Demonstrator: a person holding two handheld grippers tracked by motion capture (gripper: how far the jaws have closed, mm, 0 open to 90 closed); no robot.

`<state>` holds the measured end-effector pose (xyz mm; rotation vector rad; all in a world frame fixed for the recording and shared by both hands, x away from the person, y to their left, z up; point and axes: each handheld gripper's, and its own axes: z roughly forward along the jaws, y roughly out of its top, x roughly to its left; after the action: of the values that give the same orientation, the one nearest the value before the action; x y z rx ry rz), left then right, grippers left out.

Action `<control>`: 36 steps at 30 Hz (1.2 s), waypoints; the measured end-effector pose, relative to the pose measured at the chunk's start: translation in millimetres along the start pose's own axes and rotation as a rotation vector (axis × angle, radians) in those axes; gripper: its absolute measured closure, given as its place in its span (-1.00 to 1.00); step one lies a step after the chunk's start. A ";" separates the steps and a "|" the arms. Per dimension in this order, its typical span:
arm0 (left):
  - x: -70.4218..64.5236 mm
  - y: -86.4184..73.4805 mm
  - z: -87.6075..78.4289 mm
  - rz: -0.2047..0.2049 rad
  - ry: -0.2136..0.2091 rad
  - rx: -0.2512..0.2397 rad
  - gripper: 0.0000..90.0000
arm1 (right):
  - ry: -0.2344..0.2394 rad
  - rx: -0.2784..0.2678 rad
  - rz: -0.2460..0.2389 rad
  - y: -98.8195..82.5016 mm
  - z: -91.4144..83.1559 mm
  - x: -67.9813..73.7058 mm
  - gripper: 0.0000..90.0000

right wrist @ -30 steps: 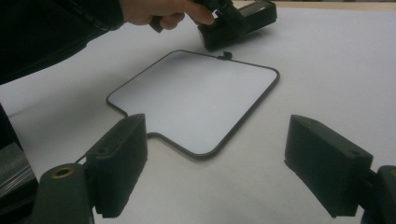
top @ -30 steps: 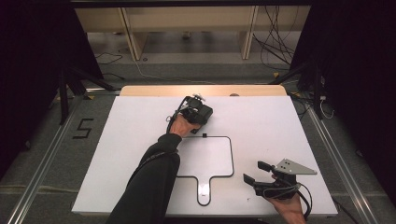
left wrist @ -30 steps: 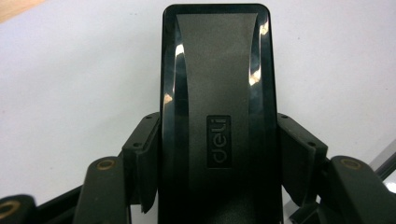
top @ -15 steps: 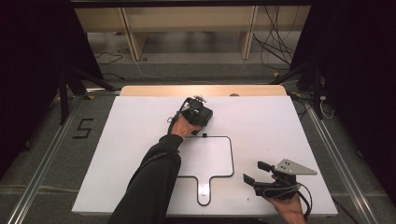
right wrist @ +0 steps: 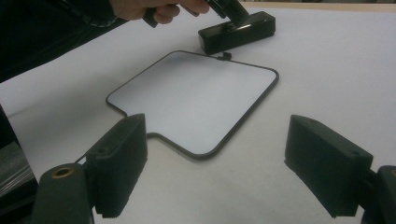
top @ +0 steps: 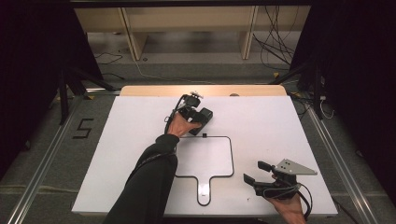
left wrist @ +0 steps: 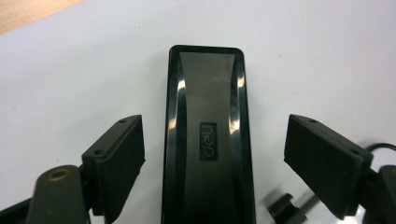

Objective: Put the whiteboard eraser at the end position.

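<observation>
Looking down on a white rectangular table (top: 289,140) with a pale wooden strip along its far edge.

Seeing a glossy black oblong block with rounded corners and a small embossed label (left wrist: 208,135) lying flat on the white surface, toward the far middle of the table; in the high view, sitting at (top: 201,119), just beyond the far edge of a thin black outline shaped like a rounded square with a short handle stub (top: 231,158) marked on the table top. Noting a small black tab (top: 204,136) on the outline's far edge, close to the block.

Left gripper (left wrist: 212,154) hovering right over the block, fingers (left wrist: 119,163) spread wide, one on each long side, each standing apart from the block with white table showing between. Not gripping anything. Left hand (top: 180,125) reaching in over the outline's far-left corner, dark sleeve (top: 149,182) crossing the near-left part of the table.

Right gripper (top: 254,173) sitting near the right near corner of the table, well apart from the block, grey three-cornered plate (top: 295,167) on top, fingers pointing leftward toward the handle stub. In the right gripper view (right wrist: 215,163), fingers (right wrist: 327,163) standing wide open and holding nothing, outline (right wrist: 196,100) lying between and beyond them, block (right wrist: 236,32) farther off under the other hand.

Floor marking resembling a "5" (top: 82,128) lying left of the table.
</observation>
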<state>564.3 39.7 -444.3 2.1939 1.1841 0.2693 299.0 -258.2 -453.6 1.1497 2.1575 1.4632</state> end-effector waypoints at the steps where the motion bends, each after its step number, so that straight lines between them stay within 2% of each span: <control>1: 0.6 -0.6 -3.7 -0.003 -0.002 -0.012 -0.58 | 0.000 0.000 0.000 0.0 0.1 0.0 -0.51; 4: 3.0 -2.9 -14.6 -0.001 -0.012 -0.030 -0.58 | 0.000 0.000 0.001 -0.1 0.4 0.2 -0.51; 8: 6.9 -8.1 -29.3 -0.026 -0.040 -0.064 -0.60 | -0.001 0.002 -0.001 -0.3 1.0 0.2 -0.51; 11: 7.2 -14.0 -38.3 -0.030 -0.045 -0.074 -0.60 | -0.002 0.003 0.000 -0.3 1.5 0.2 -0.52; 15: 5.0 -26.0 -51.9 -0.020 -0.057 -0.102 -0.61 | -0.003 0.006 0.001 -0.4 1.8 0.1 -0.52; 21: 1.6 -44.7 -65.9 -0.001 -0.059 -0.107 -0.62 | -0.002 0.008 0.001 -0.8 3.0 0.2 -0.52; 25: -1.9 -55.2 -78.1 -0.007 -0.086 -0.143 -0.63 | -0.001 0.007 0.000 -0.6 3.2 0.5 -0.52; 31: -8.6 -68.6 -95.8 0.005 -0.111 -0.176 -0.63 | 0.000 0.007 -0.002 -0.7 3.3 0.8 -0.52; 36: -13.3 -81.7 -111.0 0.009 -0.140 -0.224 -0.64 | 0.005 0.009 -0.004 -1.0 4.0 2.0 -0.52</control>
<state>450.9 109.2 -405.6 1.9895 1.0171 0.2361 299.7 -254.2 -455.8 1.1456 2.1706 1.4582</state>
